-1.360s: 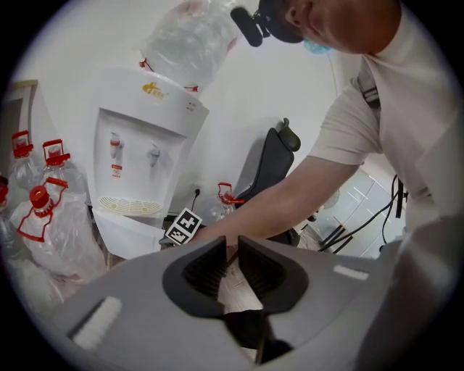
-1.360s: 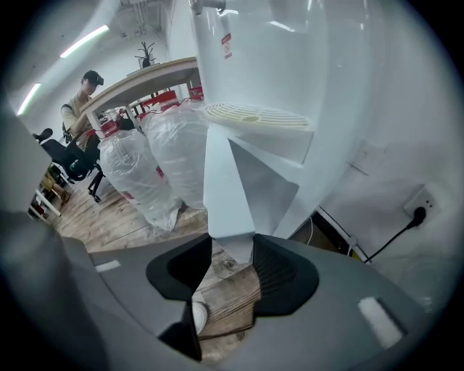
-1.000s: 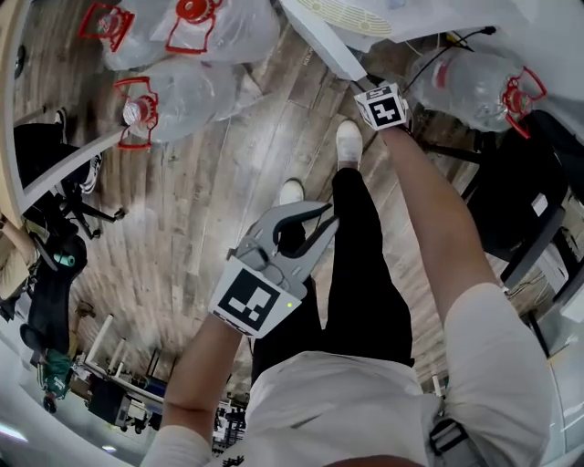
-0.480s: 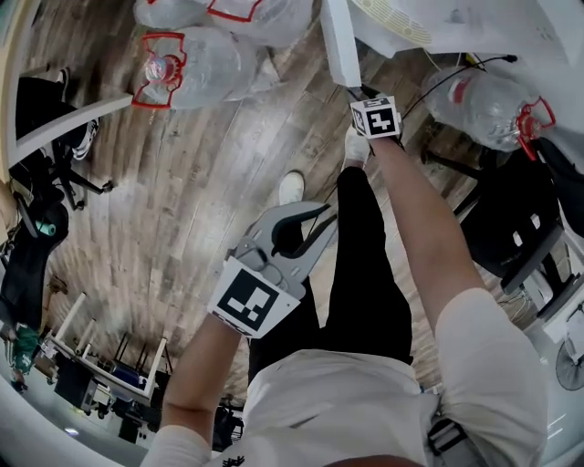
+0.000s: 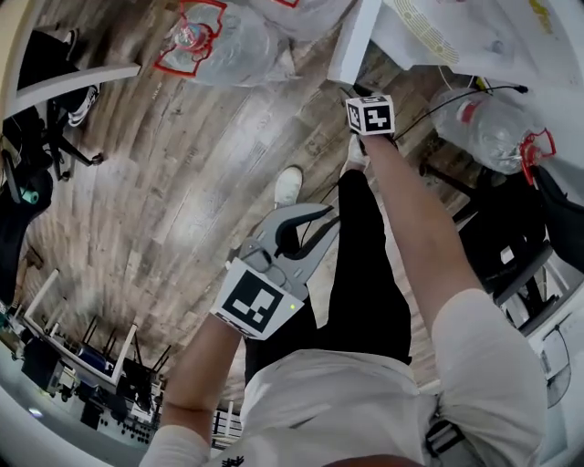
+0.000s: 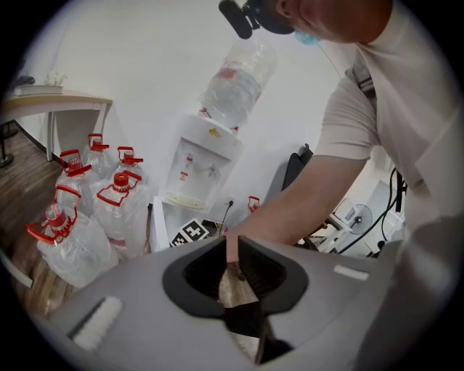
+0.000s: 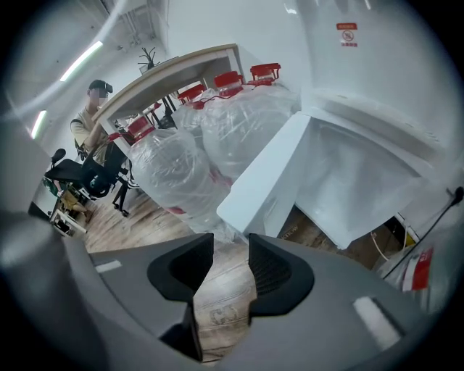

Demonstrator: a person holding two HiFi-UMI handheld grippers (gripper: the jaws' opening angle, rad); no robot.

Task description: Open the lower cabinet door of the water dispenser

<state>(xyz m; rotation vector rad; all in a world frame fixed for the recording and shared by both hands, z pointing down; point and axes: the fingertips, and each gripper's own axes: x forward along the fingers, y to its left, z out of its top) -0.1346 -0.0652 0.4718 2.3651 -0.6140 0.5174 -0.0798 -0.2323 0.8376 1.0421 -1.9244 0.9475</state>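
The white water dispenser (image 6: 199, 163) carries an upturned bottle (image 6: 235, 80); its body fills the head view's top right (image 5: 447, 27). Its lower cabinet door (image 7: 264, 181) stands open, with the bare white cabinet inside (image 7: 355, 181) showing. In the head view the door (image 5: 351, 41) hangs just above my right gripper (image 5: 358, 93). The right gripper (image 7: 230, 253) is open; its jaws have just been closing a little, with only floor between them. My left gripper (image 5: 333, 217) hovers over the person's legs, well back from the dispenser. Its jaws (image 6: 229, 250) stand a narrow gap apart, holding nothing.
Several large water bottles with red handles (image 6: 72, 239) stand left of the dispenser (image 5: 224, 41), and another (image 5: 497, 123) lies at its right. A black chair (image 5: 520, 237) is at the right. A desk (image 7: 167, 69) and a seated person (image 7: 90, 116) are beyond the bottles.
The head view has swung, so the bottles slid right in it. The door panel now leans the other way in the picture, with the right gripper still at its lower end.
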